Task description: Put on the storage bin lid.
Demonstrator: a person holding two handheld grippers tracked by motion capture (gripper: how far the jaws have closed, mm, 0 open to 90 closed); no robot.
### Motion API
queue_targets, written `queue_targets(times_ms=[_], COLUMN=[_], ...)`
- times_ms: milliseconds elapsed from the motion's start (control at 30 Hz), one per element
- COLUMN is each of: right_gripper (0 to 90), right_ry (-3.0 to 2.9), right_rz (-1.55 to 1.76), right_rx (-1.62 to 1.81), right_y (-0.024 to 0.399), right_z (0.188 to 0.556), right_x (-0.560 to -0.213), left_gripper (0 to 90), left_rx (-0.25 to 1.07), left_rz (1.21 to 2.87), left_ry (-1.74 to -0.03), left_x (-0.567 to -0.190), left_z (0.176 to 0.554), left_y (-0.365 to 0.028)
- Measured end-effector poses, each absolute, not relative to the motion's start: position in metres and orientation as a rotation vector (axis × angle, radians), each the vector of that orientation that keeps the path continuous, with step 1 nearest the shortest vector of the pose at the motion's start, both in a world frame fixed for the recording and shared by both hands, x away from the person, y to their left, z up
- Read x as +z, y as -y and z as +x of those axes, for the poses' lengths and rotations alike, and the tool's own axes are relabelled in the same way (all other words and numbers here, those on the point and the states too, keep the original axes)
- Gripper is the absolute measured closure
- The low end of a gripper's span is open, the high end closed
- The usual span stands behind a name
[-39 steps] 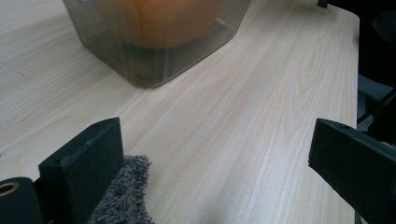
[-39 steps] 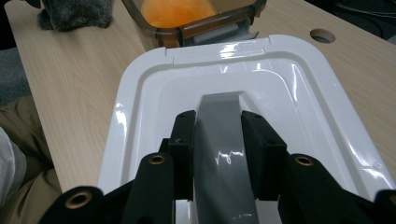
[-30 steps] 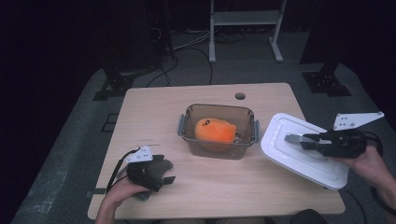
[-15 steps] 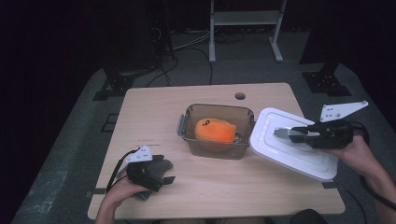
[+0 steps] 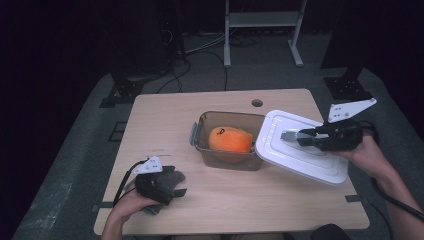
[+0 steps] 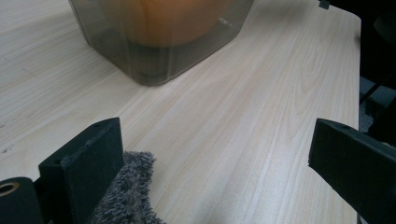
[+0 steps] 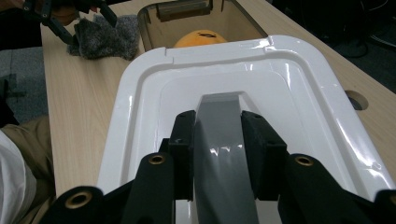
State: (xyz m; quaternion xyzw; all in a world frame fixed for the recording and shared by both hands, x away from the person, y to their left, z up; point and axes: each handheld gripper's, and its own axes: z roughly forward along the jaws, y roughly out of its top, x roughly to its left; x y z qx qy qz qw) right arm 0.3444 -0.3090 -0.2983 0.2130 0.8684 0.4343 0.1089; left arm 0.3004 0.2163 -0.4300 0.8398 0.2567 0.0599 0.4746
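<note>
A clear grey container (image 5: 200,141) stands mid-table with an orange plush toy (image 5: 230,139) inside. My right gripper (image 5: 290,136) is shut on the grey handle (image 7: 219,109) of a white lid (image 5: 305,152). The lid hangs tilted, and its left edge overlaps the container's right rim. The right gripper view looks over the lid (image 7: 154,93) to the open container (image 7: 233,18) and the toy (image 7: 201,38). At the front left, my left gripper (image 5: 177,186) rests open on a grey cloth (image 5: 175,177). The cloth (image 6: 126,196) lies by its left jaw, and the container (image 6: 159,56) stands ahead.
The wooden table (image 5: 165,125) has a cable hole (image 5: 257,103) near its far edge. A metal frame (image 5: 260,30) and cables stand on the dark floor beyond. Bare tabletop stretches left of the container and along the front edge.
My right gripper has carried the white lid leftward and a little up, from the table's right edge until it overlaps the container's right rim. The left gripper stayed put.
</note>
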Motion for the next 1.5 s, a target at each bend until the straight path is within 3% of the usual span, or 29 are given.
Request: queue_targets(times_ms=[1500], right_gripper=[65.7], right_ry=[-2.639], right_rz=[0.465], right_rx=[1.313], right_y=[0.232], right_z=[0.390], right_x=[-0.291], left_gripper=[2.7], left_rx=[0.139], left_rz=[2.050], left_ry=[-0.626], left_x=[-0.431], left_z=[0.303], left_y=[-0.218])
